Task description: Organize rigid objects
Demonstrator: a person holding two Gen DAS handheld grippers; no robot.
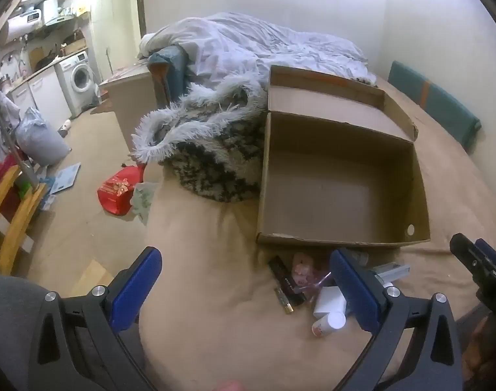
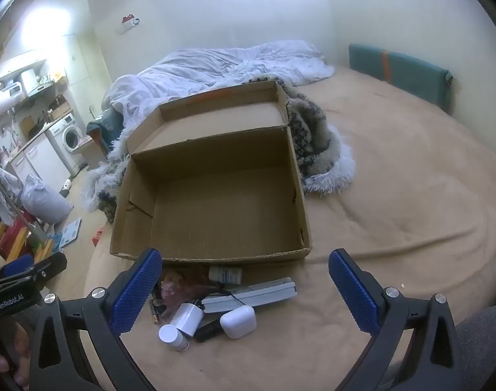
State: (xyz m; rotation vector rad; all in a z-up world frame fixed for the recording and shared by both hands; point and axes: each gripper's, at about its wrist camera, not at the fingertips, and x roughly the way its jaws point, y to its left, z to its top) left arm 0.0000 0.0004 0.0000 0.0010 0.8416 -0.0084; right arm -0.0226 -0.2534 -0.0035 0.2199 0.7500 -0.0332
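Note:
An open, empty cardboard box (image 2: 215, 208) sits on the tan bed; it also shows in the left wrist view (image 1: 339, 192). Small objects lie in a pile in front of it: a white earbud case (image 2: 239, 321), a white charger cube (image 2: 186, 318), a small white bottle (image 2: 173, 336), a second white bottle (image 2: 225, 274), a long white stapler-like item (image 2: 251, 295), a dark tube (image 1: 285, 285) and a pink packet (image 1: 301, 268). My left gripper (image 1: 246, 288) is open, just left of the pile. My right gripper (image 2: 244, 293) is open, over the pile.
A fluffy patterned throw (image 1: 212, 153) and a crumpled white duvet (image 1: 264, 45) lie behind the box. A teal headboard cushion (image 2: 398, 68) lines the wall. The bed edge drops to a cluttered floor with a red bag (image 1: 117, 192) on the left.

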